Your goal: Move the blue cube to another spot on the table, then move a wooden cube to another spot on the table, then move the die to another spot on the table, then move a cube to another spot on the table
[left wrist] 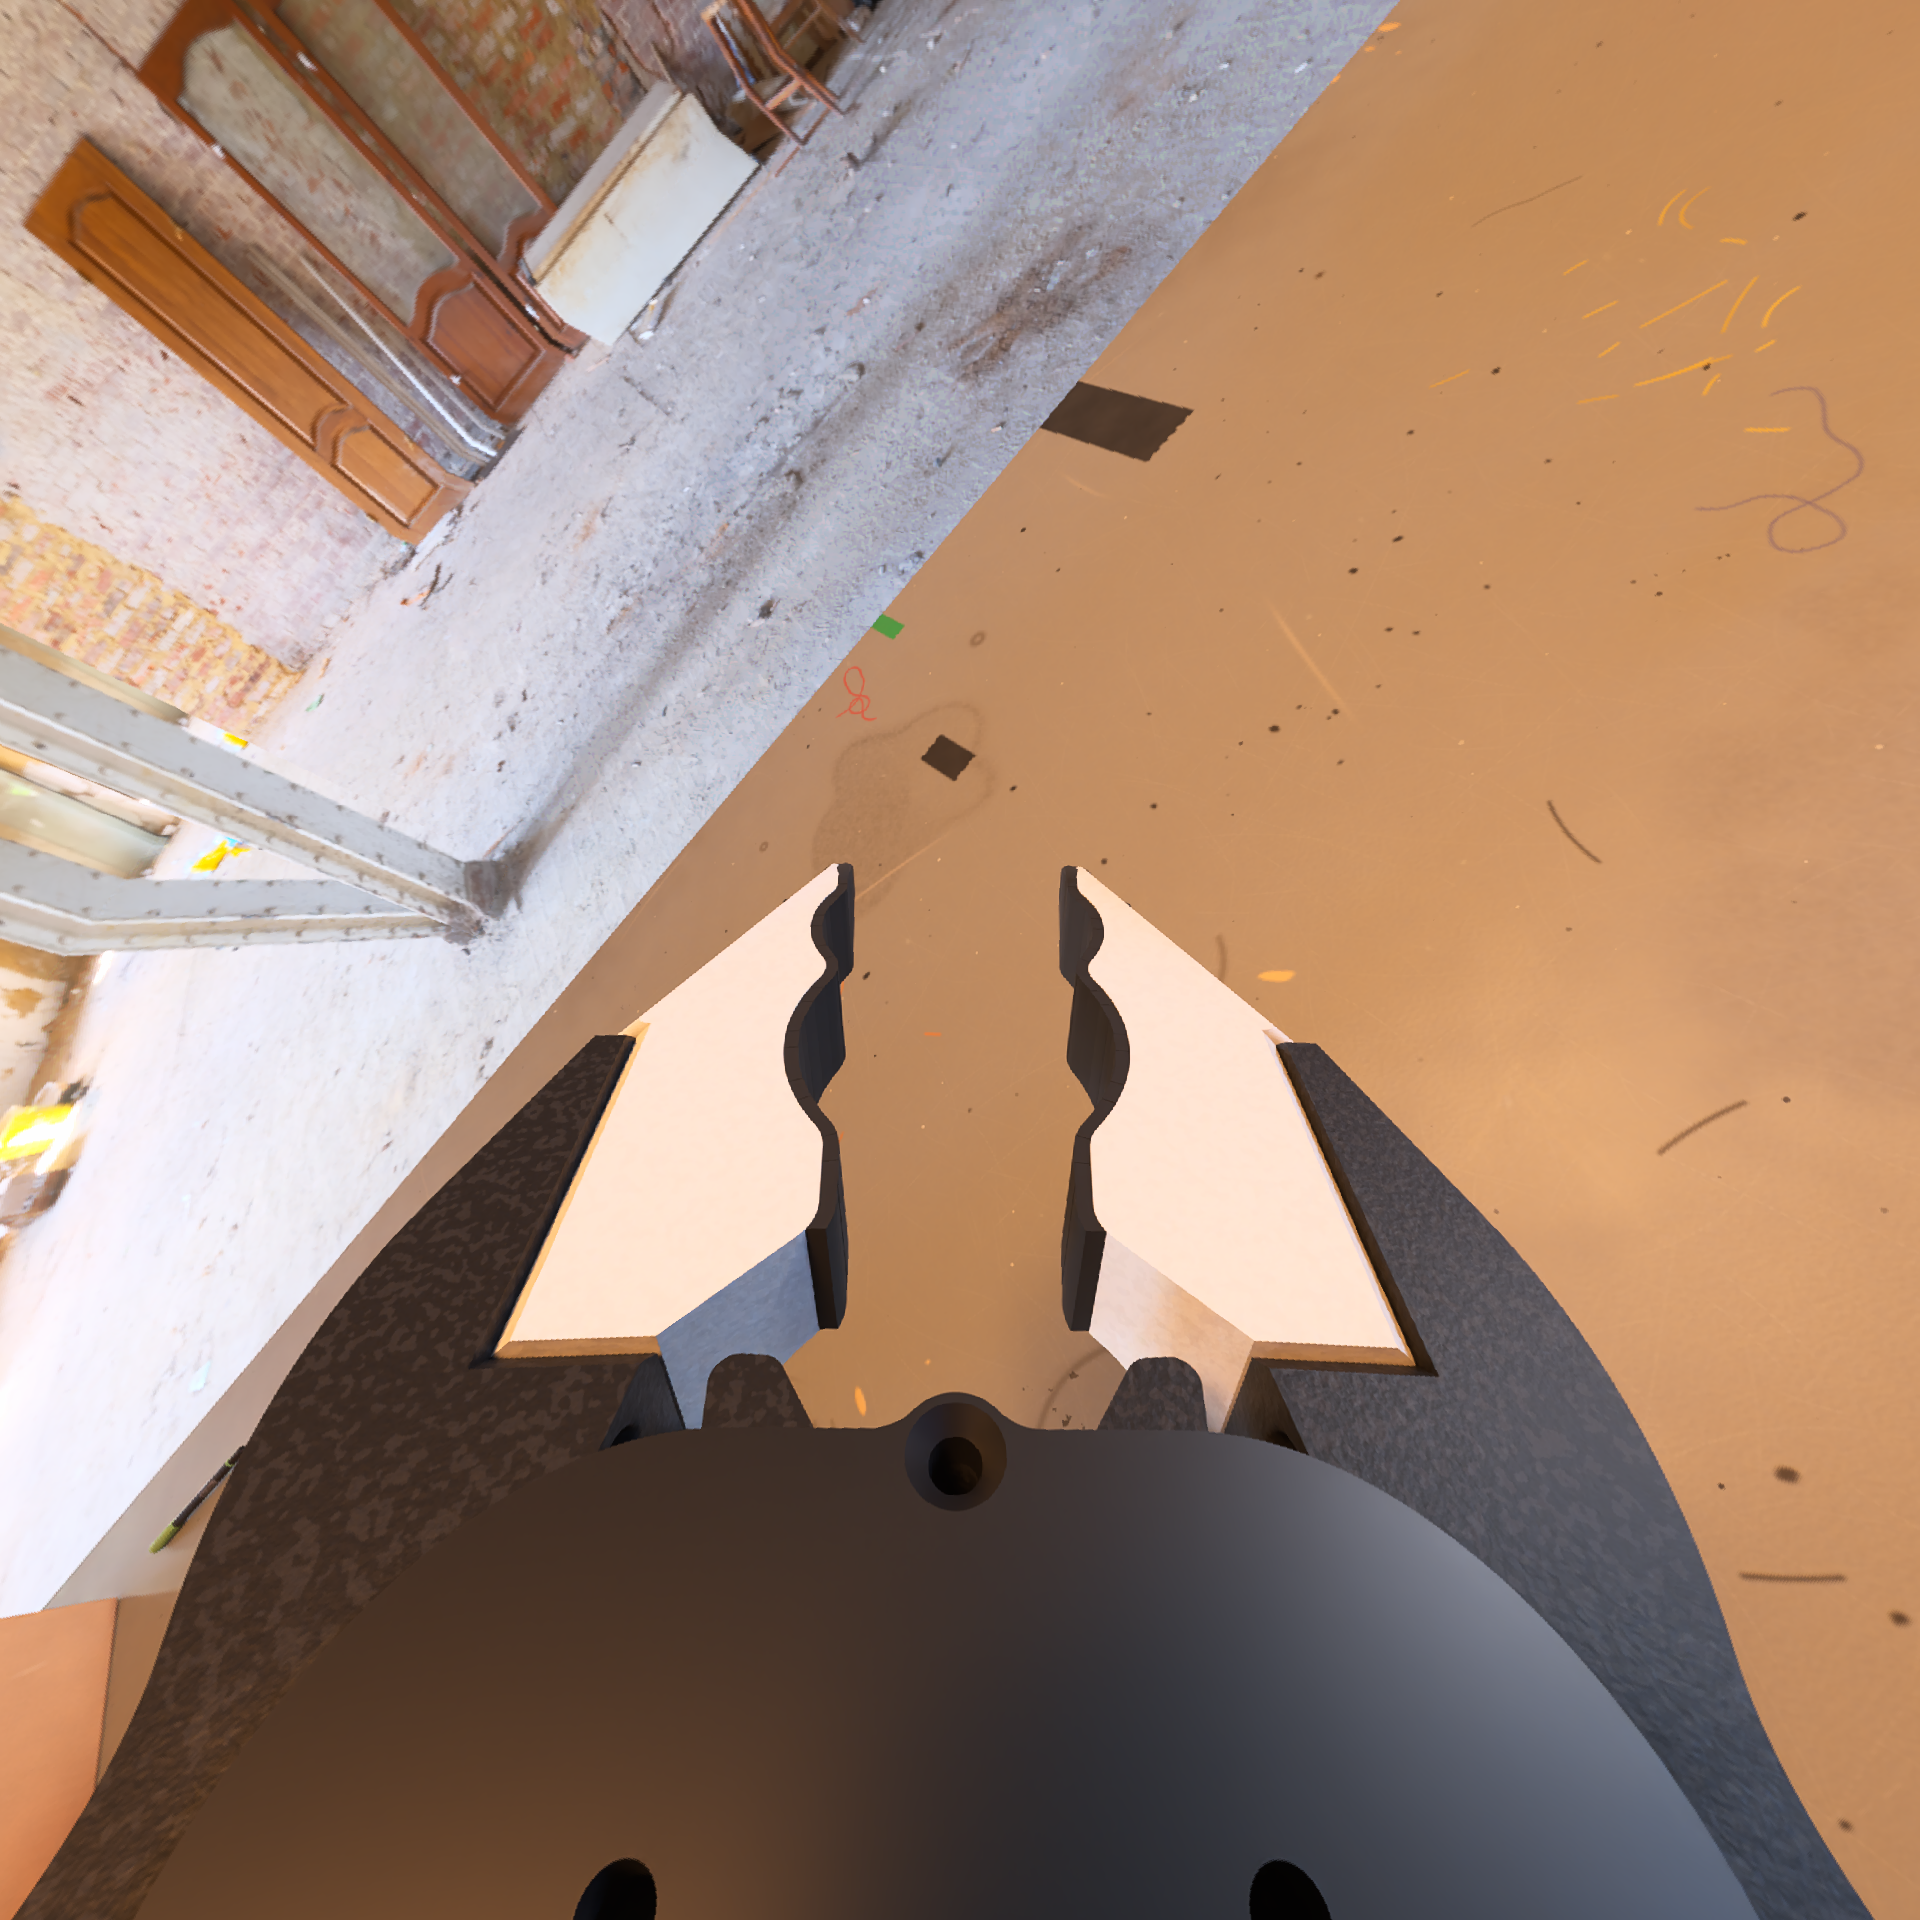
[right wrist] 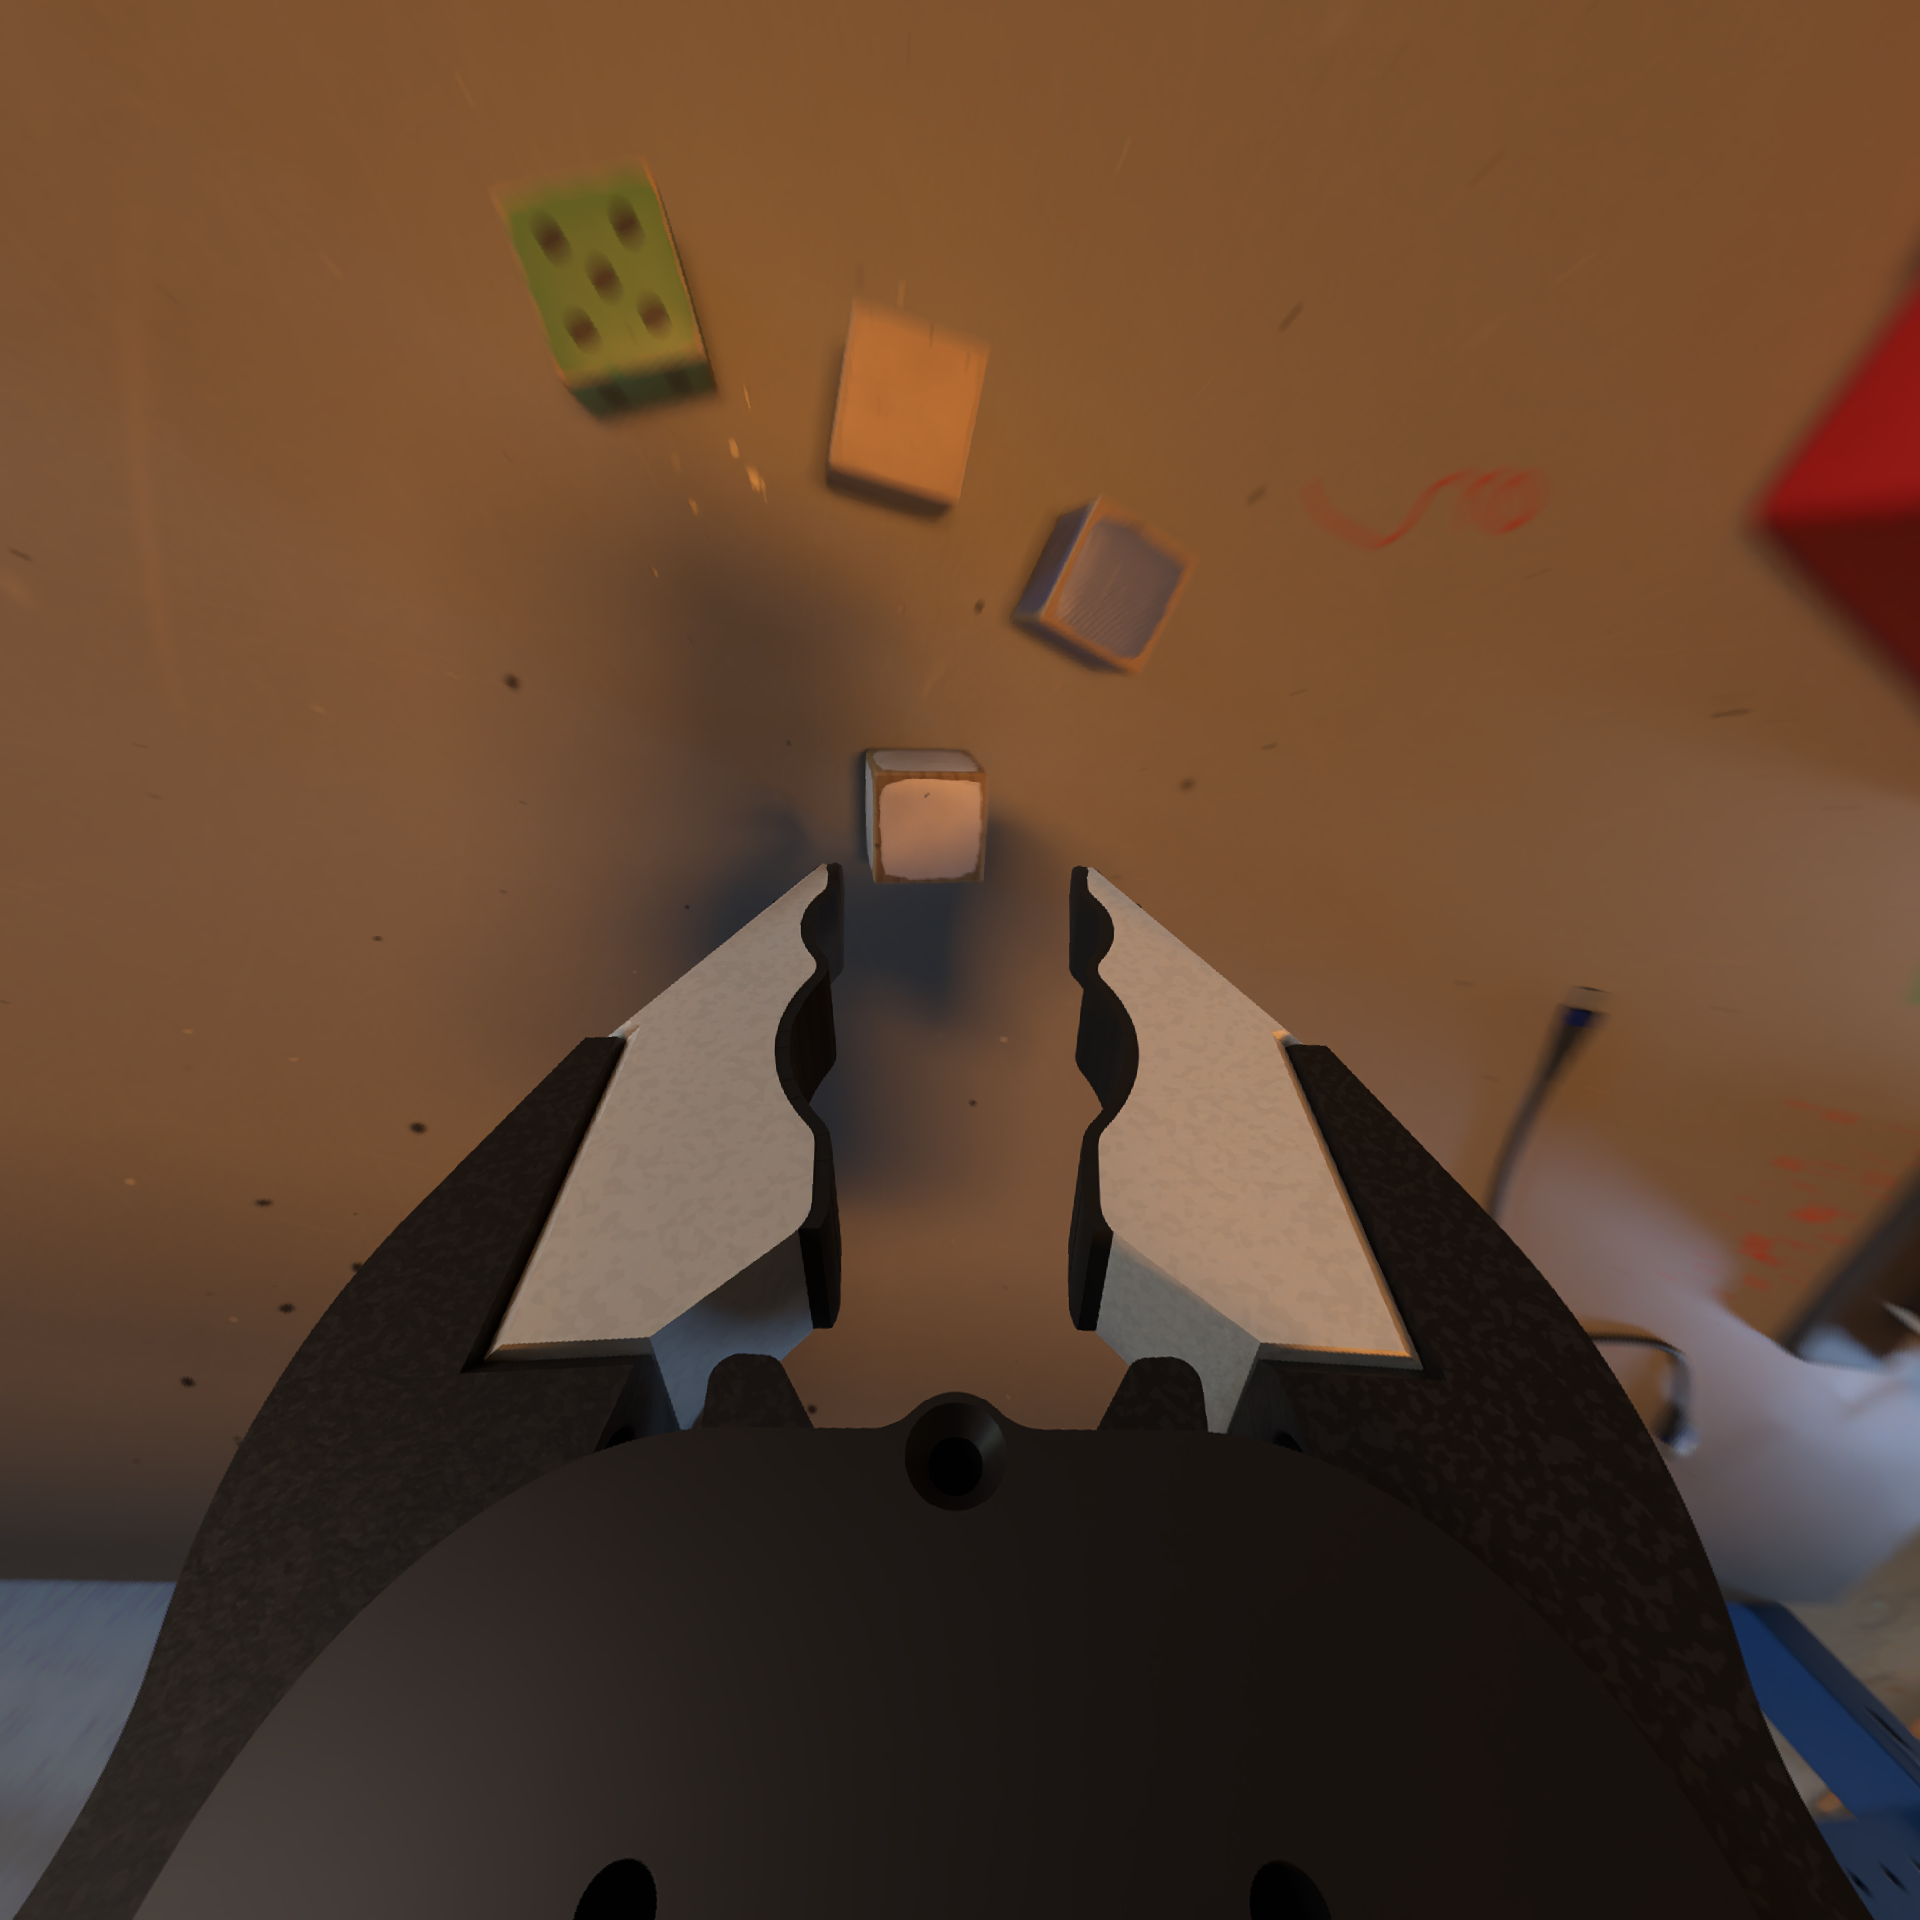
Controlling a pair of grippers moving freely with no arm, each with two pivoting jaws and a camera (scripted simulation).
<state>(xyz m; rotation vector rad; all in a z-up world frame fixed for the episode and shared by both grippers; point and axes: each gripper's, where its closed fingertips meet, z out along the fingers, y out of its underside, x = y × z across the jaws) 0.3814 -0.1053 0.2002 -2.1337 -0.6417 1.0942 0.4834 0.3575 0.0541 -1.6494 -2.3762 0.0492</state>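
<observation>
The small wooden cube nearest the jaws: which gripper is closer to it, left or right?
Right. The right gripper hangs open just short of the small wooden cube; the left gripper faces bare table, no cube in its view.

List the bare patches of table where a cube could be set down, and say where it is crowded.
Free: the table left of the small wooden cube and below the green die; also the stretch ahead of the left gripper. Crowded: the die, tan cube and blue-grey cube cluster, with a red block at right.
</observation>
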